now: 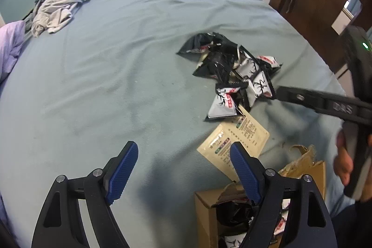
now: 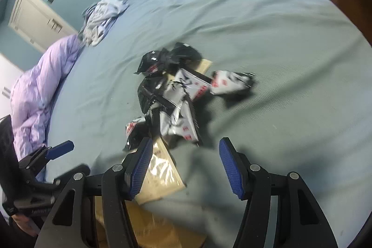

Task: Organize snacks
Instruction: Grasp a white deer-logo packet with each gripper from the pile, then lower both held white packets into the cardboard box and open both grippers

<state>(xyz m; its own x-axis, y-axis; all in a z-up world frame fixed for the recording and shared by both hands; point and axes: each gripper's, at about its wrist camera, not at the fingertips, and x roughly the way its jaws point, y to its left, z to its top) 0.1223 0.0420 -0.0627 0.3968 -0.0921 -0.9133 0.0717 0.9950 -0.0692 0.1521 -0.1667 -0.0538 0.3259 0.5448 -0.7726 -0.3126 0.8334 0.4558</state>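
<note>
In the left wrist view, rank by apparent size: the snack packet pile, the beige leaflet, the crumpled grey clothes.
1. Snack packet pile, largest.
2. Crumpled grey clothes, though farther away, so probably bigger than they look.
3. Beige leaflet, smallest, partly hidden by a left gripper finger.

Both black plastic w/ silver pivot screws; left gripper (image 1: 183, 166) w/ ribbed blue pads (image 1: 122, 172); right gripper (image 2: 184, 169) same, white lettering along one finger (image 1: 325, 102), green LED on body.
</note>
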